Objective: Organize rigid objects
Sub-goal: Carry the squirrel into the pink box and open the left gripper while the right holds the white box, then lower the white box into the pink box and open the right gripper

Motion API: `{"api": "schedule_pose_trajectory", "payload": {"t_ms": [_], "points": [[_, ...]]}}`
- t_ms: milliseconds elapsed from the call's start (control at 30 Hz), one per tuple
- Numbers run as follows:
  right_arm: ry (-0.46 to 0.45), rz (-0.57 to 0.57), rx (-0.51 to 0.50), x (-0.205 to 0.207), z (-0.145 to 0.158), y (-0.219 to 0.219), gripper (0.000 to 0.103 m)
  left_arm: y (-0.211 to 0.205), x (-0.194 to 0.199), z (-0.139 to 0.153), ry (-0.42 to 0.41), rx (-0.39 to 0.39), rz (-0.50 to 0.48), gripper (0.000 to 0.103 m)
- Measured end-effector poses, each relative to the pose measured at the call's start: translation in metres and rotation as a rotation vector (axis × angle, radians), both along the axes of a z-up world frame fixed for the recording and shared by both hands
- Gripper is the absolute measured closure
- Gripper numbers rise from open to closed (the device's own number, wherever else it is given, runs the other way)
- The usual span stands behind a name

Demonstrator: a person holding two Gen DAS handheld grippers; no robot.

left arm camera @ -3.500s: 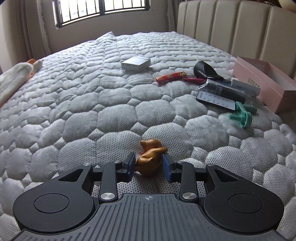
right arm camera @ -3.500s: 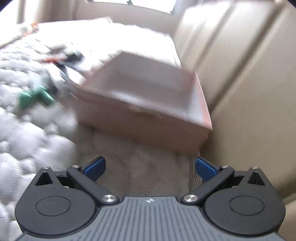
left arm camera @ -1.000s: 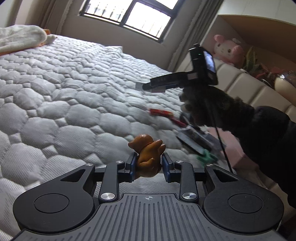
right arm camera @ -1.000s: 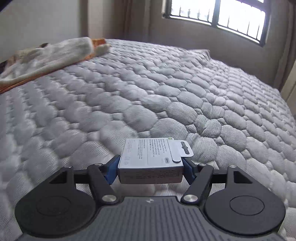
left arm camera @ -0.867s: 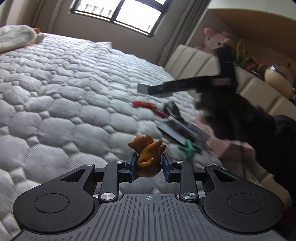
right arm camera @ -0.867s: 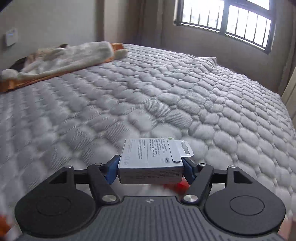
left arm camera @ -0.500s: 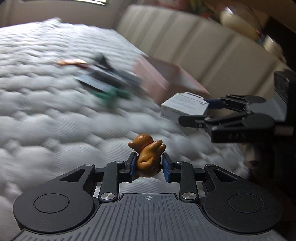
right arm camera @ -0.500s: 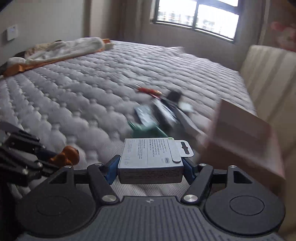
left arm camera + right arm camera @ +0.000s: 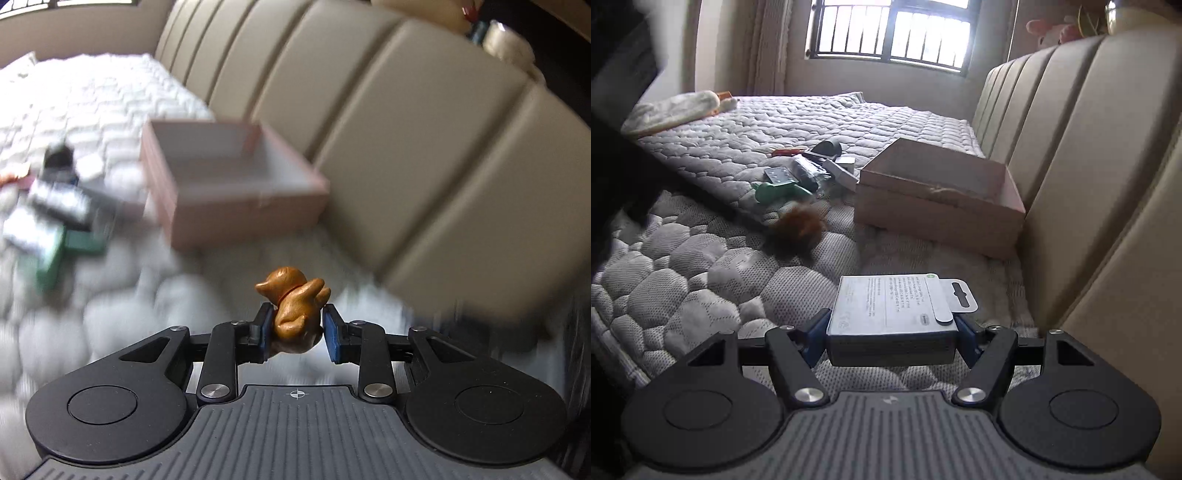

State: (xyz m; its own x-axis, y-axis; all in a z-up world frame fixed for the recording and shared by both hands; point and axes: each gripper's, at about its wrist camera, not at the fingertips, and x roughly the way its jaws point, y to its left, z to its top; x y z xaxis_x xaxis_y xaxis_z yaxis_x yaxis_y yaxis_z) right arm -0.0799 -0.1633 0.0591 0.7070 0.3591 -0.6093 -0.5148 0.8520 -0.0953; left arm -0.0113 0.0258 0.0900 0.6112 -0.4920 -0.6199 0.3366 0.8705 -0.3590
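Note:
My left gripper (image 9: pixel 294 332) is shut on a small brown animal figurine (image 9: pixel 295 310) and holds it above the mattress, a short way in front of the open pink box (image 9: pixel 229 184). My right gripper (image 9: pixel 891 334) is shut on a small white-and-grey packaged box (image 9: pixel 892 314), also in the air, with the pink box (image 9: pixel 938 195) ahead and slightly right. In the right wrist view the figurine shows as a brown blur (image 9: pixel 799 229) left of the pink box, with the left arm dark at the left edge.
A heap of loose items lies left of the pink box: a green plastic piece (image 9: pixel 775 192), a blister pack (image 9: pixel 779 175), a dark packet (image 9: pixel 809 171), a black round object (image 9: pixel 827 147), a red item (image 9: pixel 786 151). The beige padded headboard (image 9: pixel 1089 147) rises on the right.
Both grippers have swung toward the pink box, still holding their objects. The left wrist view has turned from the bed to the box and headboard; the right gripper has come closer.

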Motion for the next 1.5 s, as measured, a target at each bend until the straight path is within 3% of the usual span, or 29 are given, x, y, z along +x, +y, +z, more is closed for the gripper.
{"api": "schedule_pose_trajectory", "payload": {"t_ms": [133, 233, 333, 467, 533, 733, 933, 1100, 1233, 1400, 1433, 1500], "points": [[0.004, 0.031, 0.024, -0.002, -0.003, -0.004, 0.034, -0.016, 0.059, 0.032, -0.088, 0.004, 0.062, 0.071], [-0.015, 0.046, 0.030, -0.005, -0.006, -0.003, 0.034, -0.022, 0.106, 0.039, -0.154, -0.042, 0.143, 0.070], [-0.027, 0.042, 0.034, -0.003, -0.009, -0.001, 0.034, -0.030, 0.148, 0.016, -0.142, -0.009, 0.218, 0.069], [-0.019, 0.019, 0.039, 0.000, -0.012, 0.000, 0.034, -0.039, 0.170, -0.018, -0.091, 0.081, 0.208, 0.069], [-0.022, 0.016, 0.037, -0.001, -0.012, -0.002, 0.034, -0.035, 0.162, -0.025, -0.099, 0.094, 0.210, 0.069], [-0.026, -0.007, 0.038, 0.005, -0.011, 0.001, 0.034, -0.004, 0.110, -0.019, -0.142, 0.030, 0.180, 0.069], [-0.035, -0.021, 0.005, 0.016, -0.006, 0.011, 0.034, 0.034, 0.042, -0.008, -0.099, -0.038, 0.194, 0.069], [-0.012, 0.008, 0.013, 0.025, 0.002, 0.014, 0.034, 0.062, -0.002, 0.000, -0.127, 0.020, 0.263, 0.069], [-0.040, -0.034, 0.039, 0.048, 0.023, 0.015, 0.034, 0.089, -0.032, -0.002, -0.109, 0.038, 0.345, 0.069], [-0.157, -0.150, 0.148, 0.107, 0.073, 0.026, 0.034, 0.121, -0.046, -0.018, -0.043, 0.043, 0.412, 0.069], [-0.186, -0.175, 0.171, 0.122, 0.080, 0.028, 0.033, 0.125, -0.047, -0.021, -0.037, 0.052, 0.419, 0.069], [-0.203, -0.226, 0.164, 0.152, 0.087, 0.035, 0.012, 0.132, -0.049, -0.026, -0.024, 0.078, 0.432, 0.069]]}}
